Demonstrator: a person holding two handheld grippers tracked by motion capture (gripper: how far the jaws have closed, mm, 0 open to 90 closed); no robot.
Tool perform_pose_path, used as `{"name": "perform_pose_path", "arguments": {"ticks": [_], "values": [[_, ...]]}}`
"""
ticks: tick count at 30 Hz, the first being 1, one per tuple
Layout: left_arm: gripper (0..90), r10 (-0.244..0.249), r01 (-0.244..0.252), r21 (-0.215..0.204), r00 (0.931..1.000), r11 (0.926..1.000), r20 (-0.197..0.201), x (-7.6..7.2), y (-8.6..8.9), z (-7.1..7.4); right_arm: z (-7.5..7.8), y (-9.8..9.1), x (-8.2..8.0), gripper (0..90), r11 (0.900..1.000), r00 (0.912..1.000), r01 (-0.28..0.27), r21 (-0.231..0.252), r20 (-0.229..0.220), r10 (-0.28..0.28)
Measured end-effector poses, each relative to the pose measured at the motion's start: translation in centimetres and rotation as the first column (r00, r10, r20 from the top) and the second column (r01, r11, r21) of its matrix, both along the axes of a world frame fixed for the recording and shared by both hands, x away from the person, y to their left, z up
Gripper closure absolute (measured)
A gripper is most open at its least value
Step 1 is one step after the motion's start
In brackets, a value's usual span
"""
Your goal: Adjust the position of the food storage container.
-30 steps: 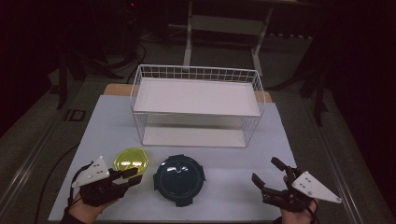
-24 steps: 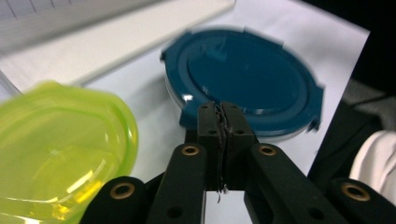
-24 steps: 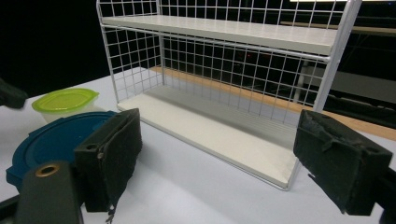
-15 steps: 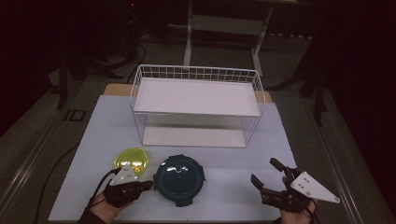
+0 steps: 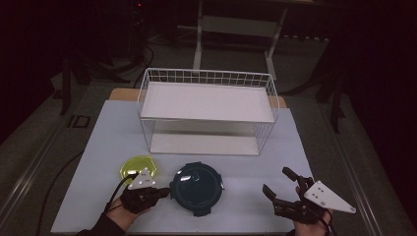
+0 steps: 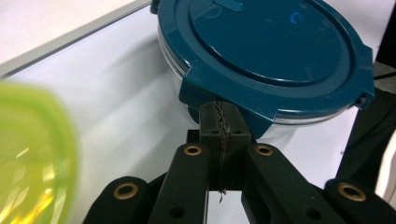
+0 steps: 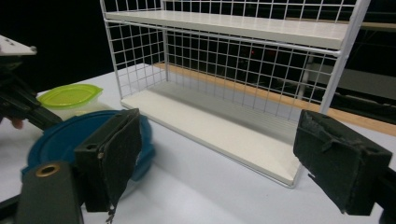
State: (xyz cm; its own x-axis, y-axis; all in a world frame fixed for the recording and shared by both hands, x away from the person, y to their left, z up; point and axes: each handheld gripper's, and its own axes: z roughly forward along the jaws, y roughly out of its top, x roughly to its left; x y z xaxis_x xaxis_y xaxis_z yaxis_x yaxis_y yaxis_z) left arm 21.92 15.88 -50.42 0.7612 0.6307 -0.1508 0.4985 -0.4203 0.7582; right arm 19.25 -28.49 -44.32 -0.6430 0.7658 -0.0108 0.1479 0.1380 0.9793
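A round container with a dark blue clip-on lid sits on the white table near the front. My left gripper lies low at its left side. Its jaws are shut, pads together with nothing between them, and the tips rest against the lid's near latch tab. A yellow-green lidded container stands just behind and left of that gripper. My right gripper hovers open at the front right, empty, apart from the blue container.
A white wire rack with an upper and a lower shelf stands at the middle back of the table. The table's front edge runs just below both hands. Dark floor and stands surround the table.
My left gripper has dropped and slid right, from beside the yellow-green container to the blue lid's edge, and its jaws have come together. The right gripper has stayed put.
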Motion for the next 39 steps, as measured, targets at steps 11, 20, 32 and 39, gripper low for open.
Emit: {"name": "perform_pose_path", "arguments": {"ticks": [11,20,32,39], "values": [[88.7,-0.002,0.002,0.012,0.9999,0.9999,-0.013,0.3,-1.8,-0.2,0.2,0.2,-0.2,15.2,1.0,1.0,0.002,-0.007,0.009,-0.002],[88.7,0.011,-0.011,-0.005,0.9998,0.9999,-0.015,1.3,-2.2,0.0,0.1,0.3,-0.2,15.2,0.9999,1.0,-0.003,-0.013,0.005,0.004],[88.8,-0.015,0.014,-0.01,0.9995,0.9998,-0.028,2.9,-4.4,0.1,-0.1,0.3,-0.1,15.2,0.9998,0.9999,-0.011,-0.016,-0.003,0.011],[88.8,-0.034,0.033,-0.013,0.9988,0.9994,-0.036,3.6,-6.0,0.2,-0.2,0.4,0.0,15.2,0.9998,0.9998,-0.014,-0.017,-0.011,0.014]]}}
